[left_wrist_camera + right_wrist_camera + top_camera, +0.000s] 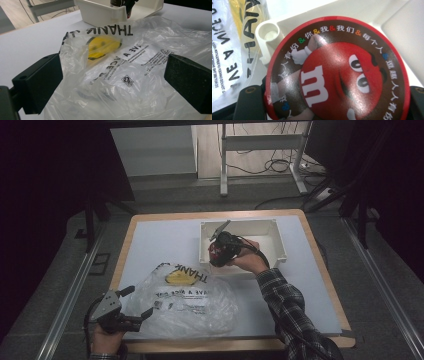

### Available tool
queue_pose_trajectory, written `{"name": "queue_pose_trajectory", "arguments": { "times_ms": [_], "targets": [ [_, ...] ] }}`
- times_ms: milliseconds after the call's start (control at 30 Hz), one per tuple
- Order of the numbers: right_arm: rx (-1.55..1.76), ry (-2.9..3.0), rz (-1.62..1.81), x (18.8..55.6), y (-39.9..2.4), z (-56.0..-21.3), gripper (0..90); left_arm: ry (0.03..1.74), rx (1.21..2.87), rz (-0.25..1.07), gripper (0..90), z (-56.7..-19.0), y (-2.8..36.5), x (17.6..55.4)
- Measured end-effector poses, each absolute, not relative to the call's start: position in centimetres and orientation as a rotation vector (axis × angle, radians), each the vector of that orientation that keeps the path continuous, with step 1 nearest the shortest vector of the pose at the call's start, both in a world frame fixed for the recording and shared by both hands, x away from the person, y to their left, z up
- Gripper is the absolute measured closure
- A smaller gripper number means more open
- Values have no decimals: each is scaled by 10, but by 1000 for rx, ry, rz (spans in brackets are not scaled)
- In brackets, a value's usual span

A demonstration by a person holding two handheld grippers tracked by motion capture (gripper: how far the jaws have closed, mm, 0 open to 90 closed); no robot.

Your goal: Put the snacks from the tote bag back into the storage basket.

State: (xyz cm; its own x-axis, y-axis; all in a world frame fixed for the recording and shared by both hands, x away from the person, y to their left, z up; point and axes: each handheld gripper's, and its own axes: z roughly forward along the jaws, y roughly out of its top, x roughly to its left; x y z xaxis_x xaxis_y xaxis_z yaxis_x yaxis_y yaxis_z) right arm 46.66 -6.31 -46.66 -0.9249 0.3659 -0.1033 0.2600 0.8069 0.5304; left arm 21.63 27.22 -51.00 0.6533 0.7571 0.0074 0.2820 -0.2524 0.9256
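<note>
The fingers of the right gripper [216, 251] are clamped on a round red candy tin [337, 72], which is seen from the right gripper view held between the two black fingers [249, 102] at the bottom edges of the frame. The lid of the tin is printed with a red cartoon face, a white letter and a ring of small characters. In the high view the tin [215, 254] is held at the front left corner of a white bin [277, 237], just above its rim, and the corner post of that bin is seen right behind the tin in the right gripper view. The gripper is carried by the right hand [246, 257], from which a plaid sleeve [290, 310] runs down to the bottom edge.

The fingers [37, 82] of the left gripper [136, 302] are held wide apart with nothing pressed between them; a clear plastic bag [125, 75] is spread just ahead of them. The bag [192, 302] is laid on the grey tabletop [150, 245], printed with black lettering and a yellow smiley mark [103, 47], and its far edge is close to the front wall of the bin. The left gripper is held at the near left corner of the tabletop by the left hand [106, 336]
</note>
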Motion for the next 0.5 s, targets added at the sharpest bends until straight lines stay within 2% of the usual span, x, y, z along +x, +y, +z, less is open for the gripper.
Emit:
{"name": "queue_pose_trajectory", "arguments": {
  "times_ms": [500],
  "targets": [
    [471,2789,781,475,-56,-471,256,828,1823,568,18,-510,272,216]
  ]
}}
